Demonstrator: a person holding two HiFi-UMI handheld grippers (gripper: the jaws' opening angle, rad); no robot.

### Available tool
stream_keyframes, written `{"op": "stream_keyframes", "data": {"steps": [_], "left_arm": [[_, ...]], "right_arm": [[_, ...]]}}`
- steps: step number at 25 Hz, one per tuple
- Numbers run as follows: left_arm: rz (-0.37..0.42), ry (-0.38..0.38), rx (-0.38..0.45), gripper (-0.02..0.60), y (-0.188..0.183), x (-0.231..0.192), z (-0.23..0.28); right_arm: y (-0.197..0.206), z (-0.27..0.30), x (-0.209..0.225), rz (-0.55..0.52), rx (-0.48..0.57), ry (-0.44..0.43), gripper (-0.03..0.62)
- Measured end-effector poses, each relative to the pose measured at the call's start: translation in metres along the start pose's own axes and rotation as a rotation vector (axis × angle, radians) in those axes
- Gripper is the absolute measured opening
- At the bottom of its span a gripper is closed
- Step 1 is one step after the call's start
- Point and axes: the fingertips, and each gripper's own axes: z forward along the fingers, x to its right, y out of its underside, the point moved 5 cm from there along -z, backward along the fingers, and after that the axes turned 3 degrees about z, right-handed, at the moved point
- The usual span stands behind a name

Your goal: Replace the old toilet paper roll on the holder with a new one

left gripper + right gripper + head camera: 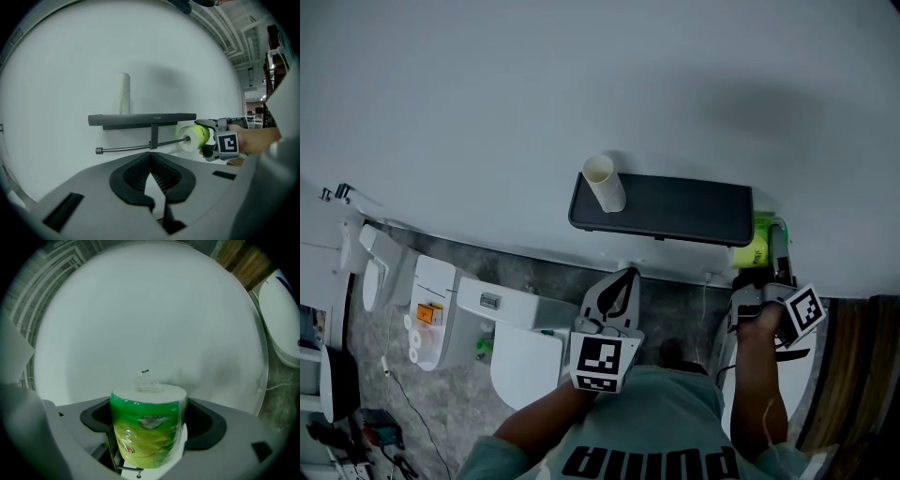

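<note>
Right gripper (206, 134) jaws pinch the wrapped new roll (149, 427), its core lined up at the holder bar (126, 149) end, evidently for threading on; left gripper (157, 205) jaws, pressed together and empty, hang clear, with the old tube (123, 93) standing on the shelf (140, 118) beyond them.

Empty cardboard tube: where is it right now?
In the head and left gripper views, the empty cardboard tube stands upright near the left end of the dark wall shelf, above the holder bar.
</note>
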Motion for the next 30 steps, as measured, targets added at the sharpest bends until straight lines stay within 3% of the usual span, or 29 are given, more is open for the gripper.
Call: {"op": "stream_keyframes", "data": {"steps": [11,16,22,30], "left_arm": [[0.023,0.081,0.0,0.003,-0.004,-0.013,0.012],[0.033,0.112,0.0,0.003,-0.023,-0.013,0.017],[0.043,0.133,-0.004,0.003,0.001,-0.045,0.012],[0.046,0.145,0.0,0.003,0.007,-0.071,0.011]], "right_arm": [[0.014,-0.012,0.004,0.069,0.056,-0.017,0.453],[0.022,-0.007,-0.009,0.08,0.061,-0.017,0.453],[0.077,0.0,0.009,0.085,0.052,-0.021,0.453],[0.106,0.012,0.011,0.082,0.058,-0.026,0.453]]}}
